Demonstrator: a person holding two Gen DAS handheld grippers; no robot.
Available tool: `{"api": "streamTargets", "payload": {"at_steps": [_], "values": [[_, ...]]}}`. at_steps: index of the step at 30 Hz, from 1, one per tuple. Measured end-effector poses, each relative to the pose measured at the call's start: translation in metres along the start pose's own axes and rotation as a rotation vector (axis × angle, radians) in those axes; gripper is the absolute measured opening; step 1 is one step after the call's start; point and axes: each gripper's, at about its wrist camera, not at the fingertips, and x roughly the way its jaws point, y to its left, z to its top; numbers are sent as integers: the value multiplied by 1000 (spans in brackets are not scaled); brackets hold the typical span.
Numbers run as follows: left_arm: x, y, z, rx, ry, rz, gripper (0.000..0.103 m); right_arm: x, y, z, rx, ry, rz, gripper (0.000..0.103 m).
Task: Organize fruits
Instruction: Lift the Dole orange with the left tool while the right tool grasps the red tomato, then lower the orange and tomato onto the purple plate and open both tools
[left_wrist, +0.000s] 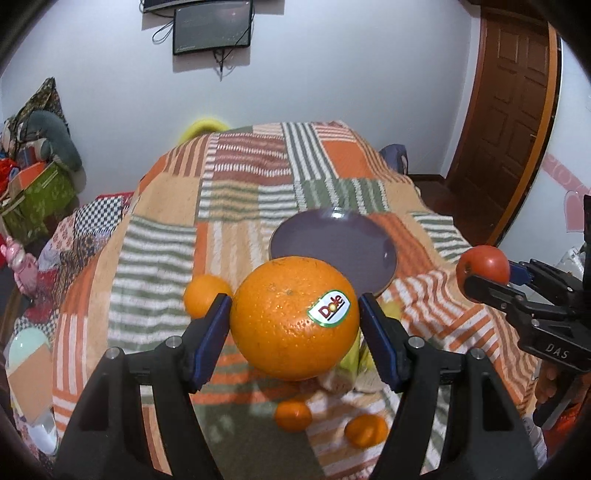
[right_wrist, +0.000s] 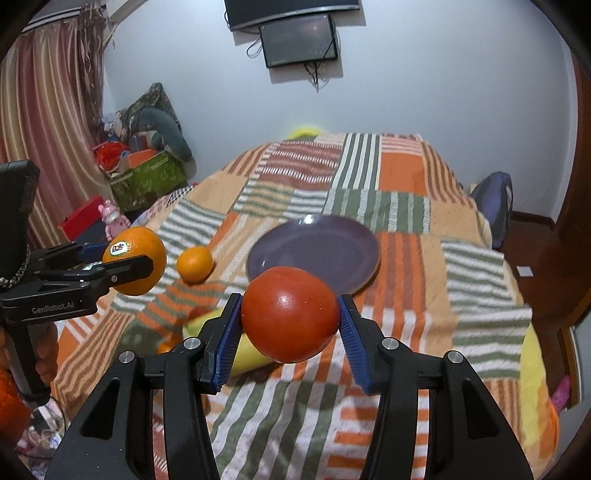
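My left gripper is shut on a big orange with a Dole sticker, held above the patchwork cloth; it also shows in the right wrist view. My right gripper is shut on a red tomato, seen at the right in the left wrist view. An empty purple plate lies just beyond both, also in the left wrist view. A small orange lies left of the plate. Two small oranges lie below the big one. A yellow fruit lies under the tomato.
The striped patchwork cloth covers the raised surface and drops off at its edges. A green box and clutter stand on the floor at the left. A wooden door is at the right. Screens hang on the far wall.
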Motion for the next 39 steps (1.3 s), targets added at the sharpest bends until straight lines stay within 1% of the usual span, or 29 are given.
{"api": "streamTargets", "payload": {"at_steps": [5, 12, 15, 21, 25, 31, 35, 39], "values": [[8, -6, 16, 8, -10, -12, 69, 2, -3, 14, -26, -39, -32, 48], [31, -7, 37, -1, -9, -20, 69, 18, -11, 33, -43, -72, -70, 48], [43, -6, 46, 0, -16, -14, 69, 29, -15, 38, -41, -75, -94, 48], [68, -5, 60, 10, -7, -2, 69, 53, -26, 45, -22, -60, -103, 48], [89, -4, 68, 6, 16, -8, 69, 70, -34, 50, -13, -41, -116, 48], [127, -2, 78, -17, 53, -19, 69, 91, -44, 55, 7, -5, -106, 48], [157, -1, 83, -18, 100, -17, 69, 106, -48, 55, 22, 27, -93, 48], [188, 4, 87, -37, 156, -31, 69, 120, -48, 55, 8, 54, -99, 48]]}}
